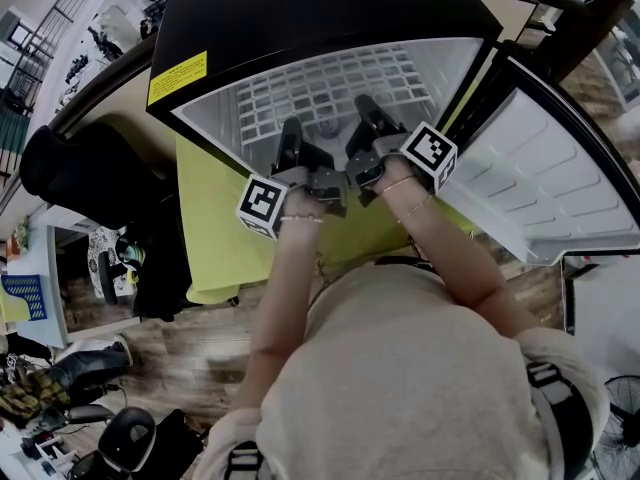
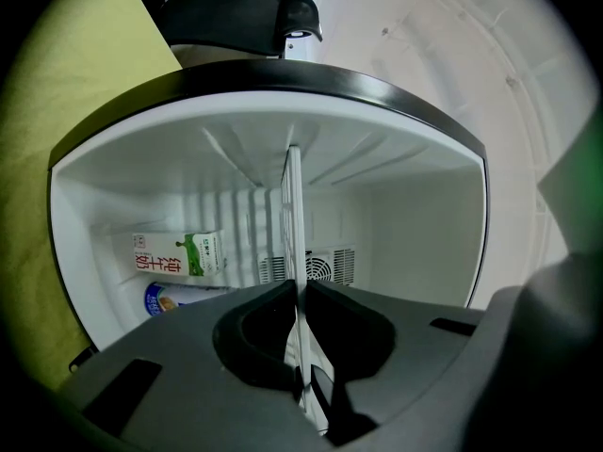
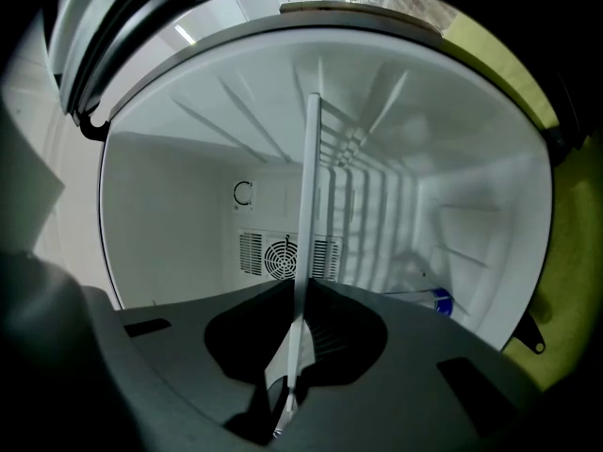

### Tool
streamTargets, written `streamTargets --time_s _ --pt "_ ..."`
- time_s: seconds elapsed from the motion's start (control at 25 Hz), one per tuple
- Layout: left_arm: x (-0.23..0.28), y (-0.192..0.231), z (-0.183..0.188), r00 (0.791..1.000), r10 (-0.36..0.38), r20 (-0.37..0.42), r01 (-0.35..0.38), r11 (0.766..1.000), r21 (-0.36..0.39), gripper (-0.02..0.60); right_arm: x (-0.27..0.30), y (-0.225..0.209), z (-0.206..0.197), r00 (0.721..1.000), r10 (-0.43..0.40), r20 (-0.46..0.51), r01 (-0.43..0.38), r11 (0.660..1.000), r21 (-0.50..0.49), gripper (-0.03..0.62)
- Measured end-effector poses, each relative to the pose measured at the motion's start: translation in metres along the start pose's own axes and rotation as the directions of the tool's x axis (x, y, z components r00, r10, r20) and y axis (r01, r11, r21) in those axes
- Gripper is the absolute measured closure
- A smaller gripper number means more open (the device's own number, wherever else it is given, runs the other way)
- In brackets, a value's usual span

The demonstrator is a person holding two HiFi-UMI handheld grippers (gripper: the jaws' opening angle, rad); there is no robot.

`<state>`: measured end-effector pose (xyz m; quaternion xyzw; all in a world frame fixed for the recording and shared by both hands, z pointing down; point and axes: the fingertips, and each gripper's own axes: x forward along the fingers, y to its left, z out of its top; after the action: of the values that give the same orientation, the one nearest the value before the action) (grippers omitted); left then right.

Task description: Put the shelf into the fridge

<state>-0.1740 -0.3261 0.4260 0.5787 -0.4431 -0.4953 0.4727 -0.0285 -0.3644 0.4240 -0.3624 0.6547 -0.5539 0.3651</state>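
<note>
Your open fridge (image 1: 300, 8) holds a milk carton (image 2: 179, 252) and a blue-labelled container (image 2: 174, 297), both on one side of the shelf. A fan vent (image 3: 283, 255) sits in the back wall. The door (image 1: 540, 178) stands to your right and a yellow-green cloth (image 1: 215, 228) lies beside the fridge on your left. The white wire shelf (image 1: 330, 88) is inside the cavity. Your left gripper (image 2: 298, 295) and right gripper (image 3: 300, 290) are both clamped on its near edge, arms stretched forward side by side.

We logged a white-and-green milk carton (image 2: 179, 252) against a white inner wall, with a blue-and-white container (image 2: 174, 298) just beside it; contact between them could not be judged. We noted a yellow-green cloth (image 1: 215, 248) draped downward, a black chair (image 1: 75, 168) near its left edge, and a wood-plank floor (image 1: 170, 353) below.
</note>
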Motion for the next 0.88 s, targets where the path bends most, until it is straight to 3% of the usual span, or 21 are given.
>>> streamTargets --time_s 0.6,0.88 --pt "-0.0018 -0.003 0.0018 0.999 0.031 0.036 -0.033 0.998 0.059 0.538 -0.0001 0.0034 0.0007 0.999 0.03 0.016 -0.03 1.0 0.005 0.554" --pt "-0.0083 -0.0046 -0.005 0.999 0.026 0.019 -0.027 0.998 0.054 0.532 -0.0073 0.0025 -0.0002 0.999 0.043 0.0 -0.043 0.999 0.003 0.508"
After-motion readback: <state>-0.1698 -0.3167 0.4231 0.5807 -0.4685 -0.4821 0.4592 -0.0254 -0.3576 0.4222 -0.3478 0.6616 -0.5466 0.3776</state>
